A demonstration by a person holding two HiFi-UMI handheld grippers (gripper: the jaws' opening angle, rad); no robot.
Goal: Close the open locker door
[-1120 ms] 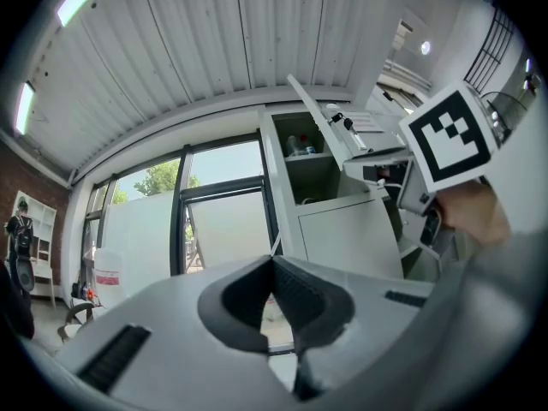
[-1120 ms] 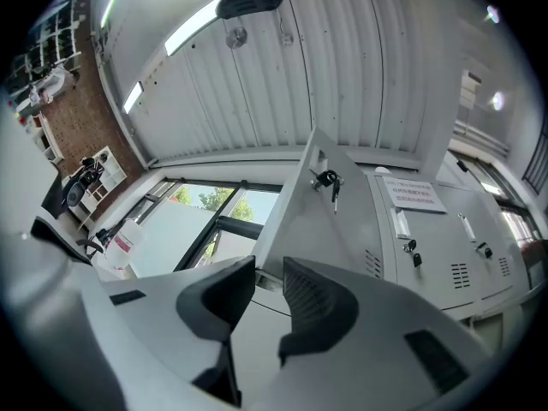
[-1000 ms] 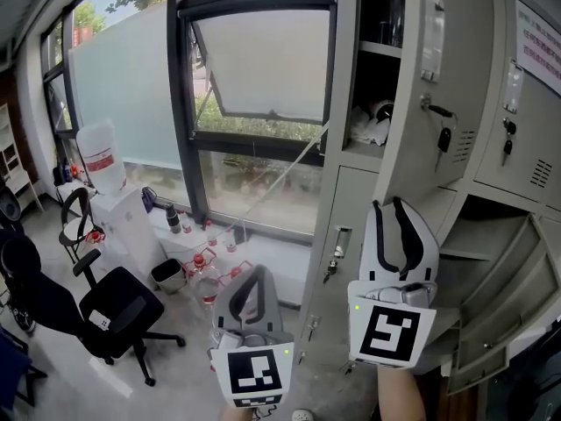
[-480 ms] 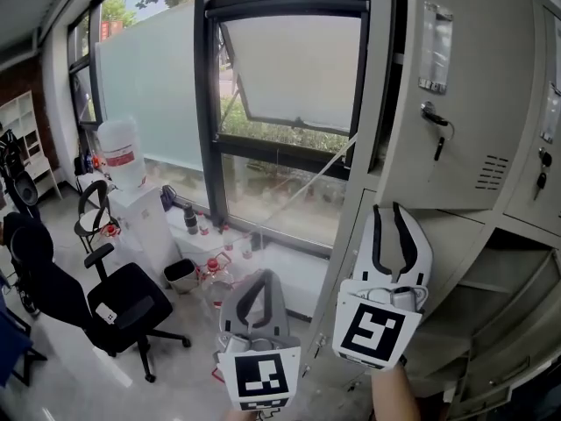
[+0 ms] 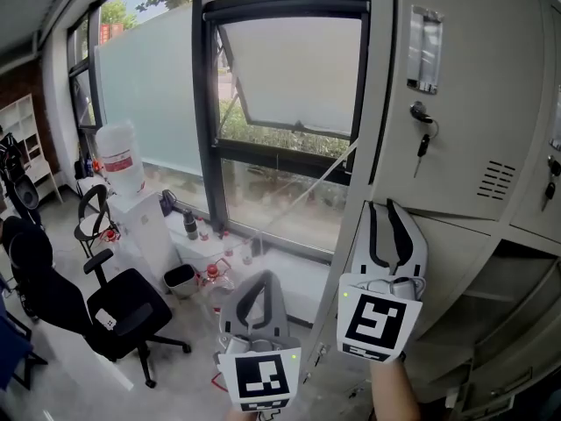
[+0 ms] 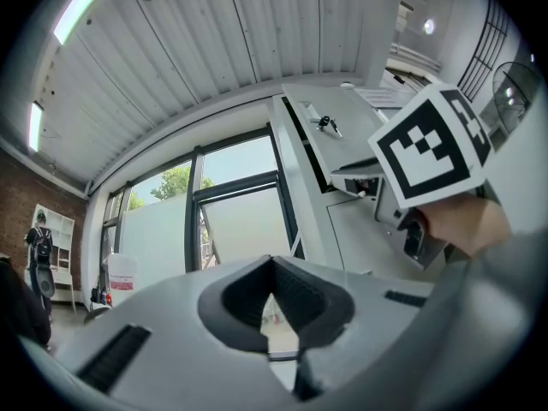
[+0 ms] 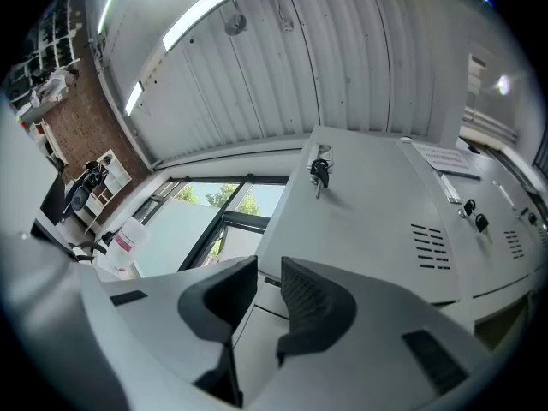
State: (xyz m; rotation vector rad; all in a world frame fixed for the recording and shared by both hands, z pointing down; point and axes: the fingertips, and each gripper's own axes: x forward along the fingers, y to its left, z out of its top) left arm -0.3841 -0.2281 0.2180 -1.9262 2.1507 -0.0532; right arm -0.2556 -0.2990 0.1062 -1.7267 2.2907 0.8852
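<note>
Status: locker door (image 5: 465, 103) is up on the right, grey face turned out toward me and covering its compartment in the head view; none of the inside shows there. The left gripper view has a dark strip along one long edge of the door, so I can't tell if it's fully home. Key (image 5: 422, 143) hangs from its lock, label holder (image 5: 425, 51) above that, vent slots (image 5: 497, 181) near the door's lower right corner. My right claw (image 5: 386, 207) is narrow: the jaws have just been closing, a slim gap is left, nothing between them. It points up, tips just under the door's lower edge, in front of the locker below (image 5: 443, 248); whether it touches either I can't tell. The right gripper view looks up the door face, key above the jaws. My left claw (image 5: 260, 277) is closed tip to tip and empty, held lower and left of the right one, apart from the lockers, with the window (image 5: 280, 60) behind it. Far left on the floor: a black office chair (image 5: 118, 310) and a water jug (image 5: 117, 154) on its stand. Low on the right another compartment (image 5: 517, 279) stands open.
</note>
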